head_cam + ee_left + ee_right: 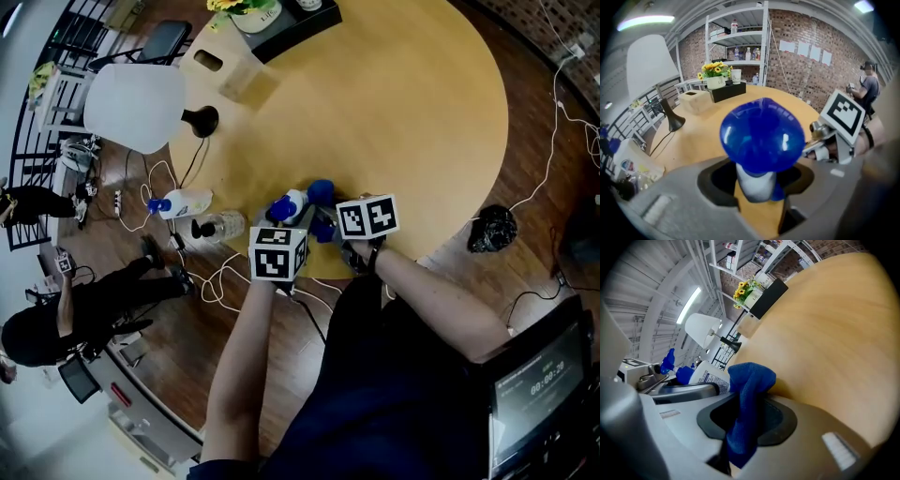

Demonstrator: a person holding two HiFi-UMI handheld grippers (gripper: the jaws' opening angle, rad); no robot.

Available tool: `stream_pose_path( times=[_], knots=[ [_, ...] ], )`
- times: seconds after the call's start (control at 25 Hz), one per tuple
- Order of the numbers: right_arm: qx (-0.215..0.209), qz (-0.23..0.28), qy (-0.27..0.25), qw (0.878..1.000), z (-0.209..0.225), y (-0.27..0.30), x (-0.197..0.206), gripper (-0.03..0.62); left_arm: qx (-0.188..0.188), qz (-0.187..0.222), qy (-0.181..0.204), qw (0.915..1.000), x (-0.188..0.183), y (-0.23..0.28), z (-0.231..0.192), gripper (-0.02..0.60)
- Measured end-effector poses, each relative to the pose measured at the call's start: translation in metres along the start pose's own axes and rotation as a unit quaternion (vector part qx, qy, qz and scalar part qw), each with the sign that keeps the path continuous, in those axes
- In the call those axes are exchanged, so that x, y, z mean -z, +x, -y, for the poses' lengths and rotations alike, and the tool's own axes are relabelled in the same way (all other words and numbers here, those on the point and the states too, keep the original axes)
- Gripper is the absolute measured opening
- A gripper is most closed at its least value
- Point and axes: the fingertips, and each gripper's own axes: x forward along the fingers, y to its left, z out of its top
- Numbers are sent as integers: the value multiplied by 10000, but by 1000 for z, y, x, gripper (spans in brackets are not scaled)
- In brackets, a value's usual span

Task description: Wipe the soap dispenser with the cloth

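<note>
Soap dispenser (761, 136) stands at the round table's (403, 112) six o'clock edge in the head view. Probably light, stiff plastic and likely slick, so best held on the white body, clear of the pump. Left gripper (758, 180) is half closed, clamping its white neck. Right gripper (745, 420) is nearly shut, pinching the soft blue cloth (749, 380) at the dispenser's two o'clock.

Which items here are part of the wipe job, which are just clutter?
Job: soap dispenser, gripped by left gripper; blue cloth, pinched in right gripper.
Clutter: lamp, tissue box, flower pot, white bottle, black bag.
</note>
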Motion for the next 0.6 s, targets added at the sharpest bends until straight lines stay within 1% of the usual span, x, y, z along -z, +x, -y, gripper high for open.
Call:
stream_pose_path(
  times=[0.04,0.24,0.4,0.48,0.6],
  knots=[
    [95,-37,1,9999,2,1,1,104,-69,-6,9,10000,1,2,-2,209],
    [537,-244,59,9982,12,6,5,103,-117,131,-117,9998,1,3,-4,209],
    [774,-414,29,9961,17,8,5,101,-2,162,-325,9993,1,3,-6,209],
    [845,-472,-2,9953,18,10,4,101,96,238,-620,9977,1,2,-12,207],
    [802,-469,70,9956,19,10,3,103,244,407,-1232,9912,2,1,-25,207]
  ],
)
